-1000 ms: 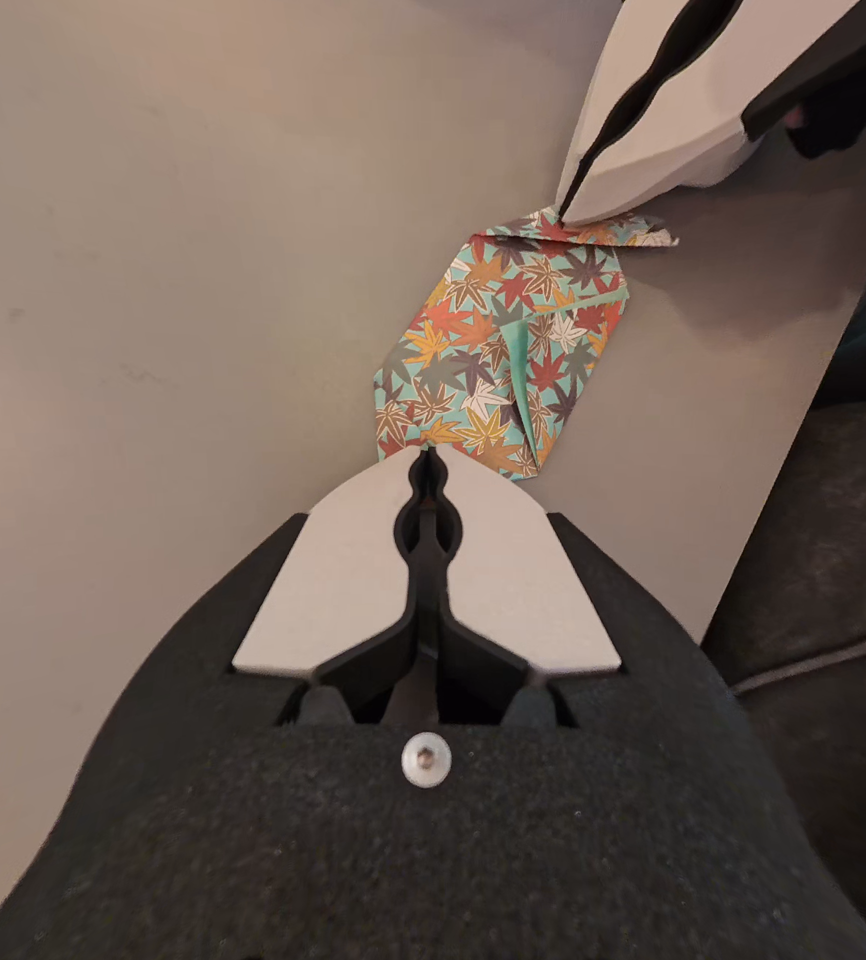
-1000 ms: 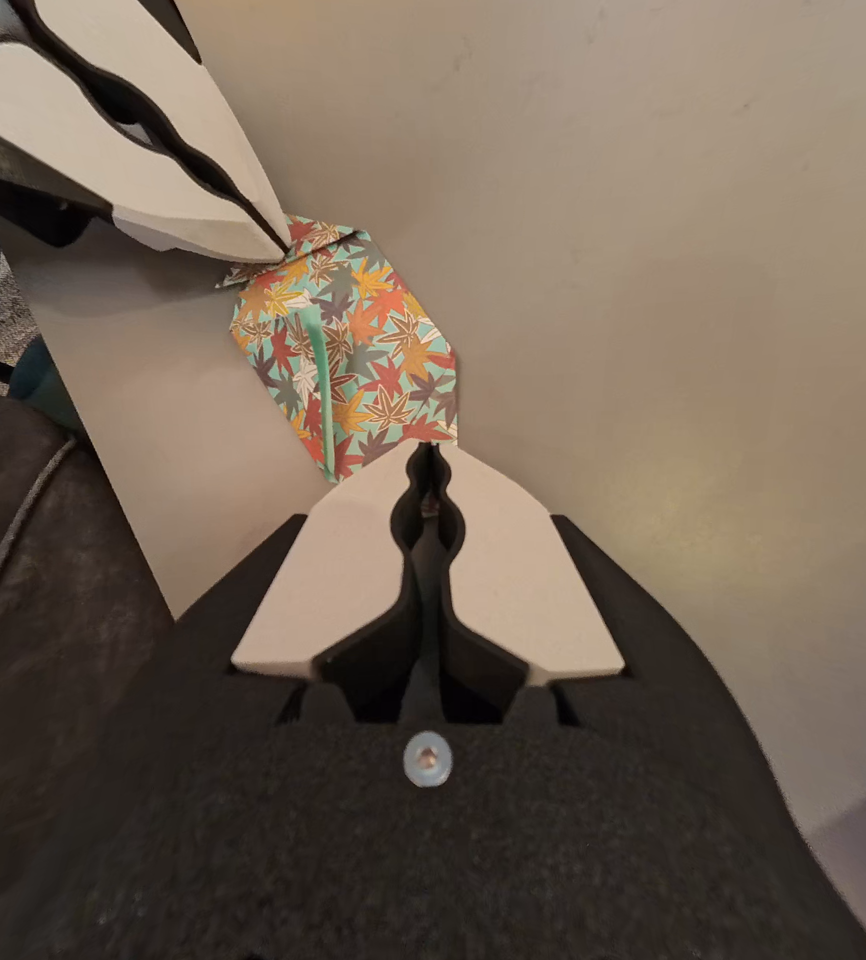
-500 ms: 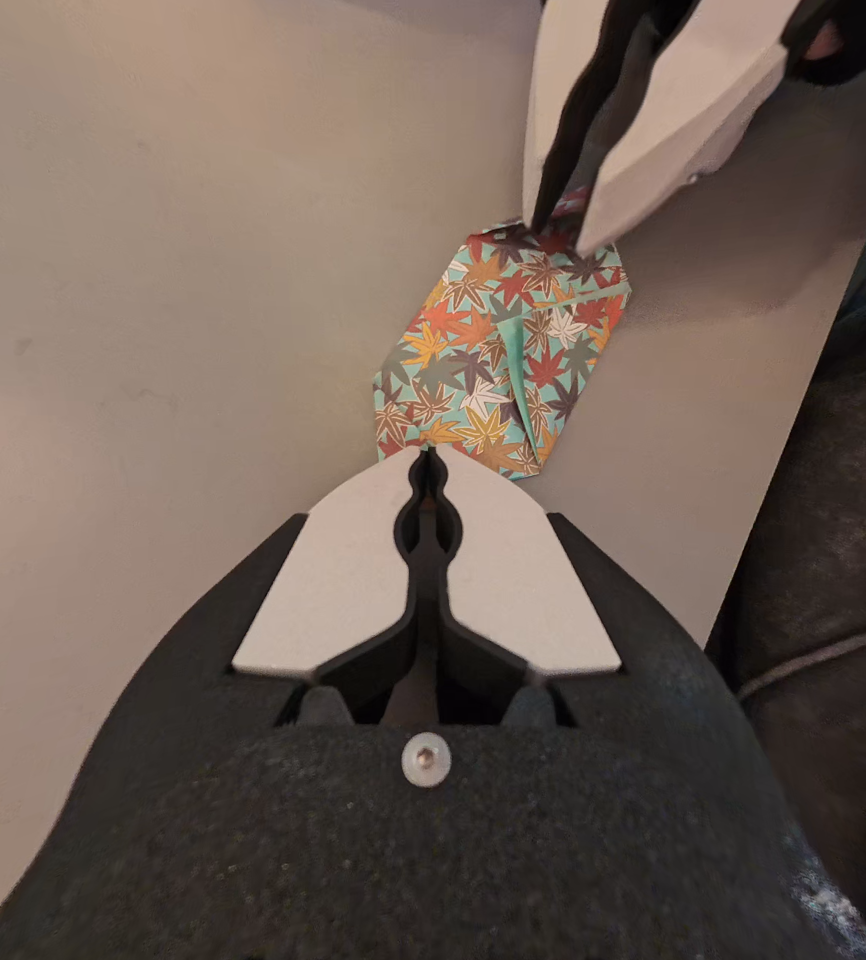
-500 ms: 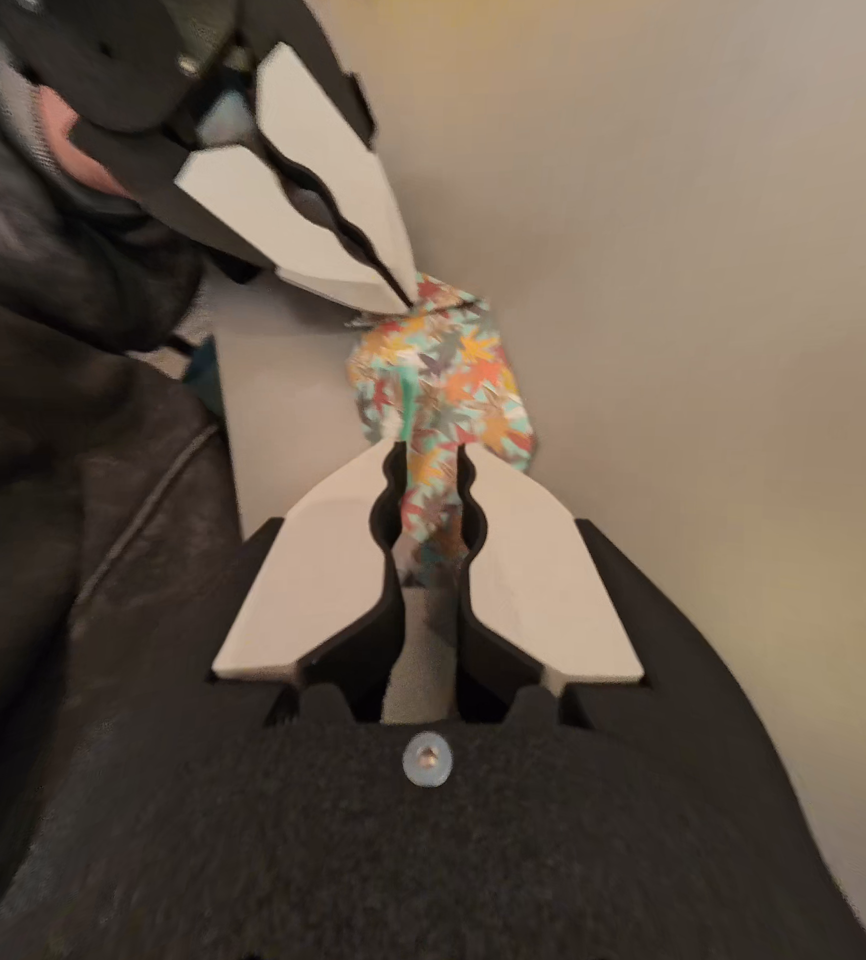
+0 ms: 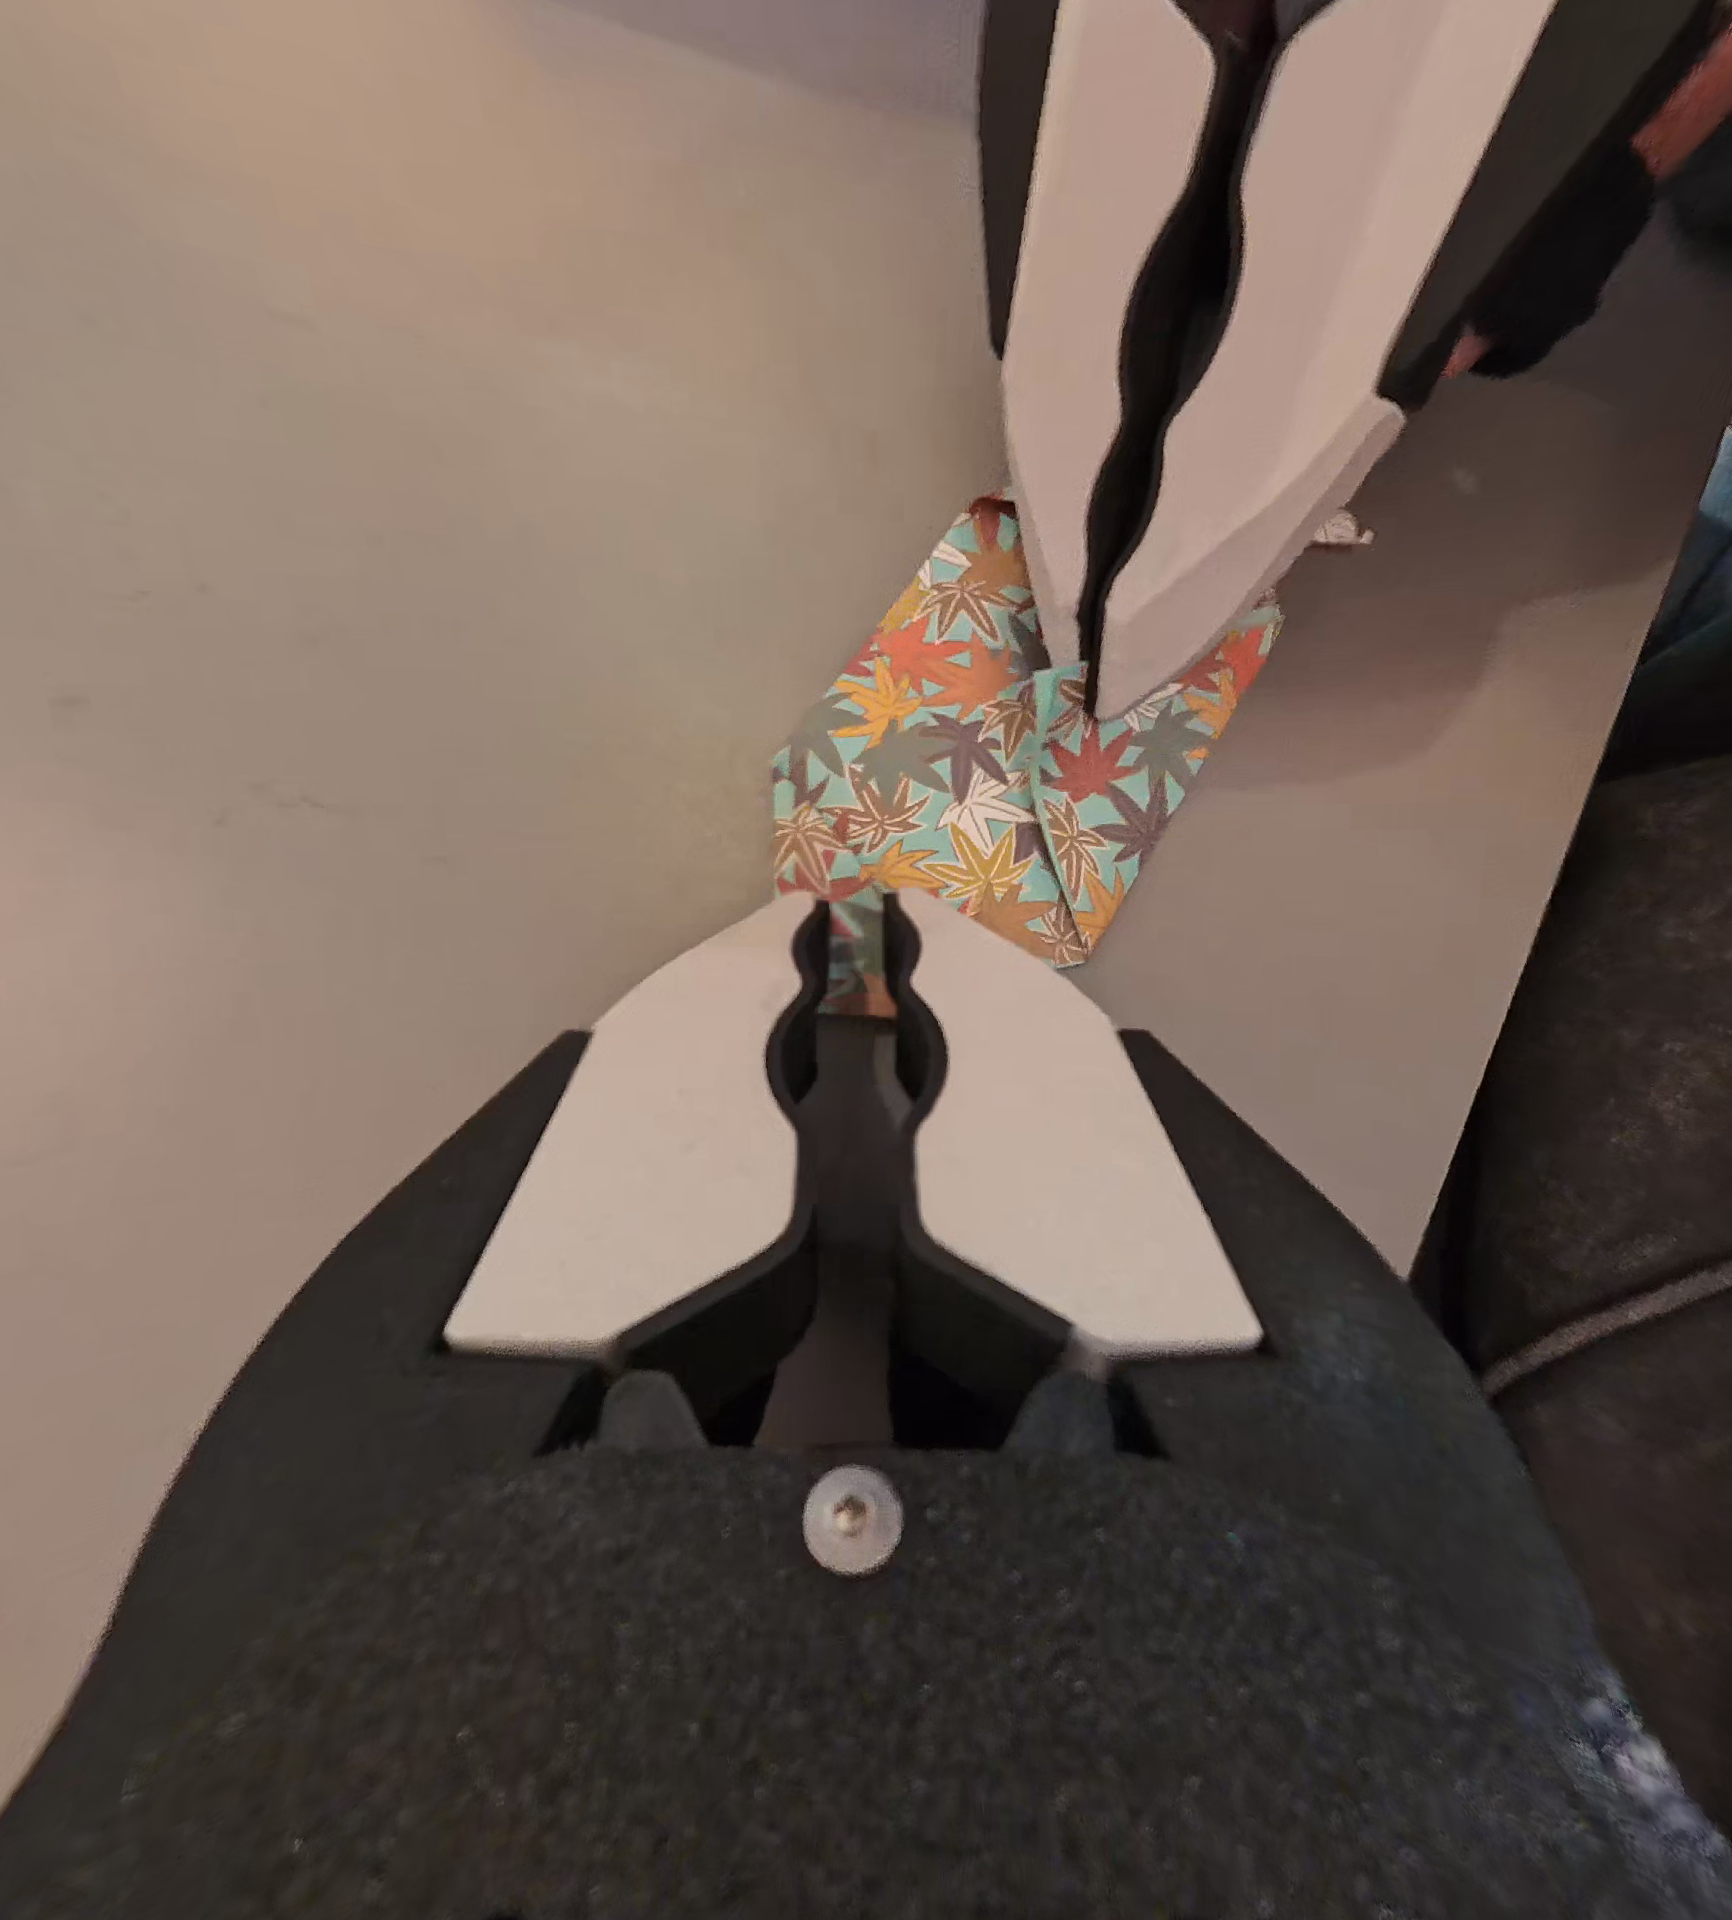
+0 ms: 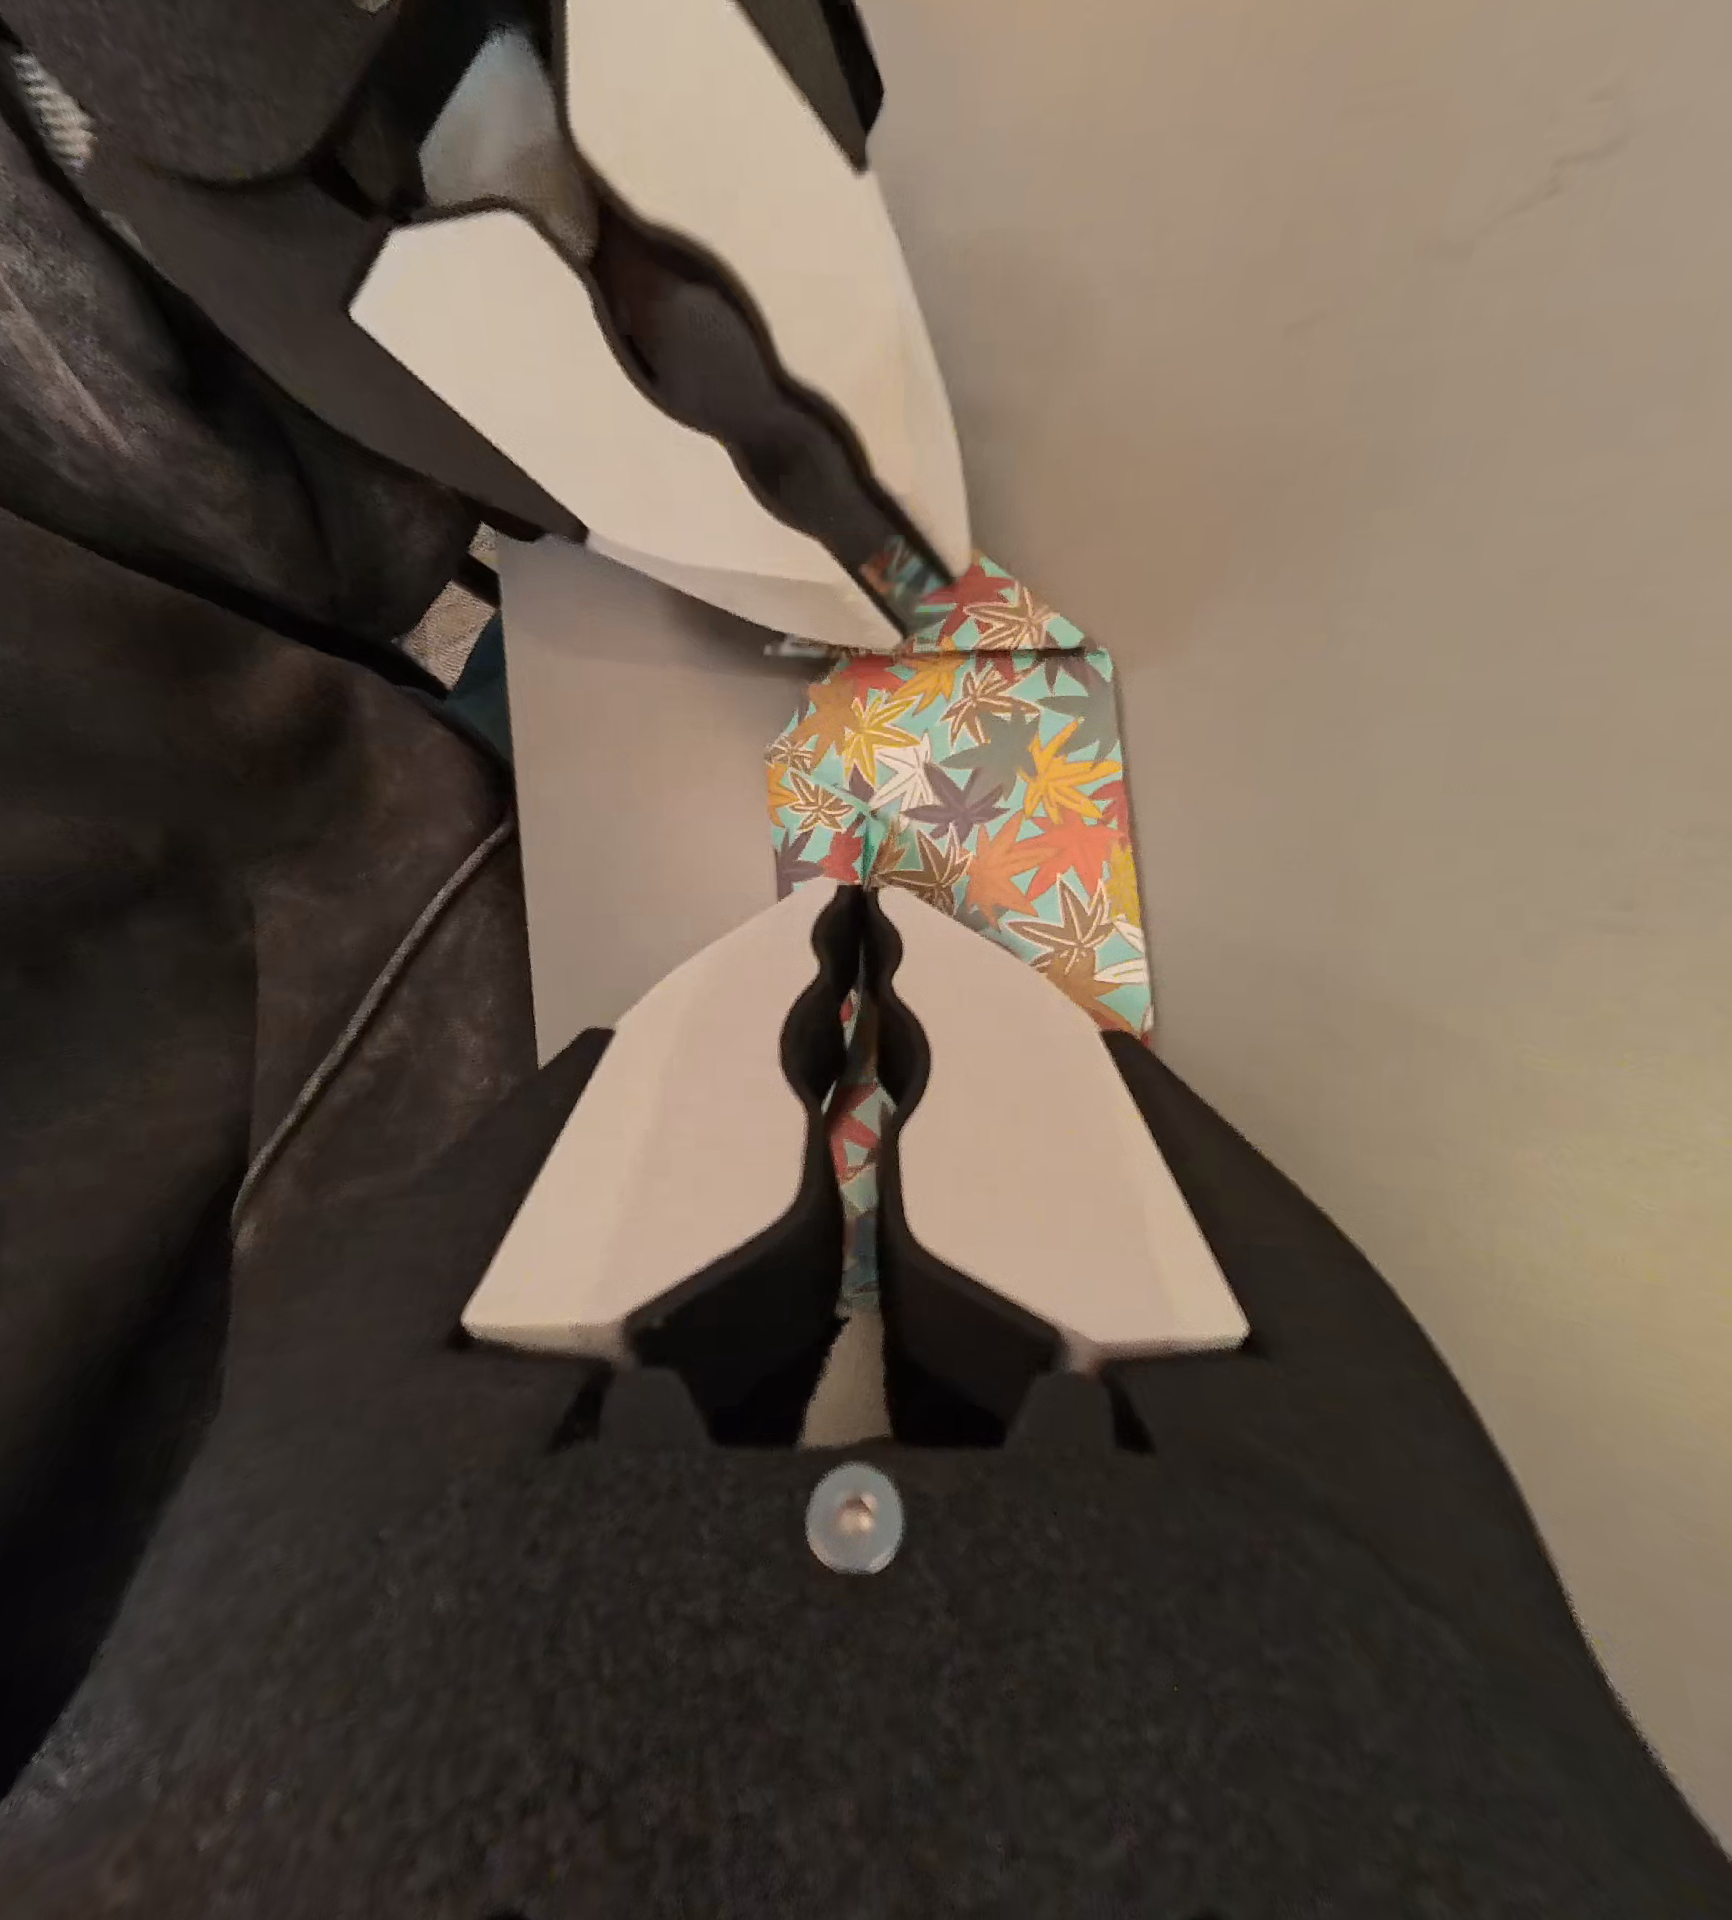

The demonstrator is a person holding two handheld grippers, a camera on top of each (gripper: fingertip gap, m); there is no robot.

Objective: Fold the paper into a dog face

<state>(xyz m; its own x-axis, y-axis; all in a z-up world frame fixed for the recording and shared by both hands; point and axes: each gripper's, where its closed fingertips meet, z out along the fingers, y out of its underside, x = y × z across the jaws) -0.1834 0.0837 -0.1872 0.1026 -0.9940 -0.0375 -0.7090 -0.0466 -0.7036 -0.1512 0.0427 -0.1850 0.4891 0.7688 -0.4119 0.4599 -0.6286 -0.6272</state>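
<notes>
Left gripper [image 5: 854, 914] with pale fingers slightly parted around near edge of folded leaf-patterned teal paper [image 5: 955, 790], paper lying on beige tabletop [image 5: 374, 520] near its edge, right gripper [image 5: 1090, 696] pinched onto paper's central flap, dark sofa cushion [image 5: 1651, 1039] beside table.

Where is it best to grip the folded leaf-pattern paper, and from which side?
Probably at a thin corner that sticks out, coming in low along the table. The paper lies flat, so only its edges offer a bite. The left tool has one corner between its fingers, slightly apart, and the right tool pinches a raised flap on the opposite side.
</notes>
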